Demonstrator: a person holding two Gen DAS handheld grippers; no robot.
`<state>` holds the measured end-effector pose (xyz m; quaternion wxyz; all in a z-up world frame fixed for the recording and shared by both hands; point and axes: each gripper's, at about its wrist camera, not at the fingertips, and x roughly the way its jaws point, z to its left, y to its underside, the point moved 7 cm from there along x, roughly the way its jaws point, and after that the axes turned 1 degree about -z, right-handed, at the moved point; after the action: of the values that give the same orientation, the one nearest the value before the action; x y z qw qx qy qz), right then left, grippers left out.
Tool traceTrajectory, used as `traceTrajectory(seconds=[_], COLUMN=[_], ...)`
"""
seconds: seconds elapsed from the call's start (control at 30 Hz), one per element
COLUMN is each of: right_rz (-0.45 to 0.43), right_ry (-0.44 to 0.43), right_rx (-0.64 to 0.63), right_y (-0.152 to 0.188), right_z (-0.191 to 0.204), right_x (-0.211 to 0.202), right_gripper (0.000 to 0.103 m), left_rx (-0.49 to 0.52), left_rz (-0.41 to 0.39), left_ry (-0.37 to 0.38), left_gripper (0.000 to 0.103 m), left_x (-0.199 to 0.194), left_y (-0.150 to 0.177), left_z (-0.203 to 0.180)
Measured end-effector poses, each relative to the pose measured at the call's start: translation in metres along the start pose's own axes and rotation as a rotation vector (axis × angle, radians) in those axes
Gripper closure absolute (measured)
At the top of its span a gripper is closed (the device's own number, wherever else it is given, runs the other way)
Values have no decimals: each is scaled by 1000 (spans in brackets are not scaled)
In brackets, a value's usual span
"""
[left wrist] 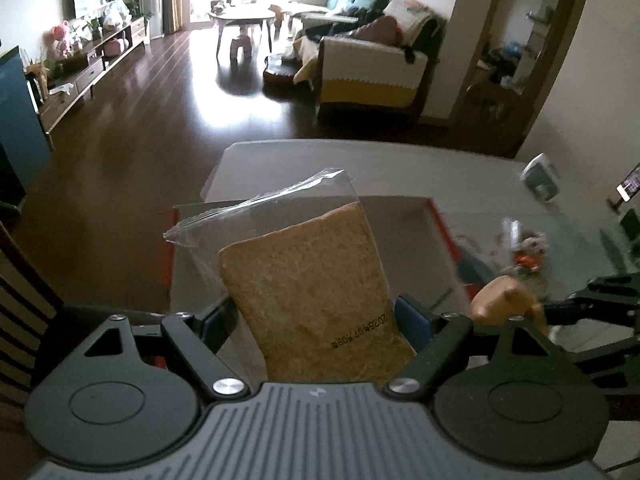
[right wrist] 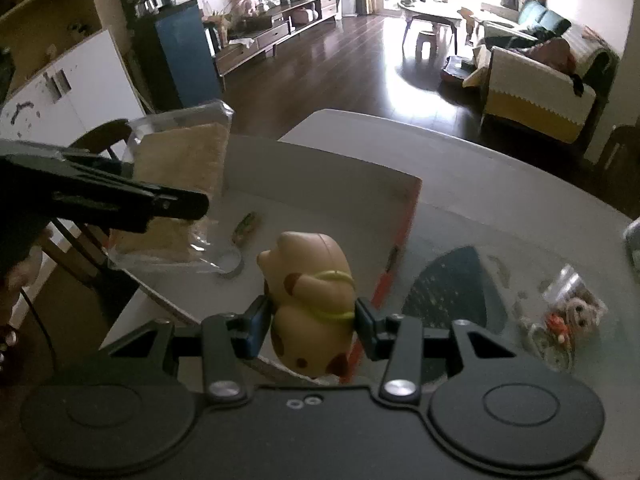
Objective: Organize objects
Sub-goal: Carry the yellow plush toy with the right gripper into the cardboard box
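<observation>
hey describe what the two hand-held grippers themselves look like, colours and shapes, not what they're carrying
Both match. The left hand-held gripper has a grey ribbed body flanked by two round dark housings, black linkage arms with silver pivot bolts, and blue pads on its fingers. The right hand-held gripper shows the same black linkages, silver bolts, round housings and blue pads. No sleeves or markings are visible.

Both grippers: black linkages, silver screws, blue finger pads point(right wrist: 256, 326), ribbed grey housing

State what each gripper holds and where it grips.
Left gripper: bagged bread slice, gripped at its lower end. Right gripper: toy cat figure, gripped across its middle.
</observation>
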<state>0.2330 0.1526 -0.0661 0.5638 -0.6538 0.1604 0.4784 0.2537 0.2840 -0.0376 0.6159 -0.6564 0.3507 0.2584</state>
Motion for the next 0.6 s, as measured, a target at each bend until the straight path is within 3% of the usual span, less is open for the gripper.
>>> traceTrajectory(seconds=[0.3,0.6], right_rz=[47,109], right_ry=[31,71], right_rx=[-84,-163], right_y=[-9,-4], right_z=[20,29], right_x=[44,82], right_gripper=[58,58], left_rx=[69,129], left_rz=[120,160], left_ry=[-39,-55], left_gripper=[18,18], left_x=[54,90], left_y=[8,10], left_z=[13,15])
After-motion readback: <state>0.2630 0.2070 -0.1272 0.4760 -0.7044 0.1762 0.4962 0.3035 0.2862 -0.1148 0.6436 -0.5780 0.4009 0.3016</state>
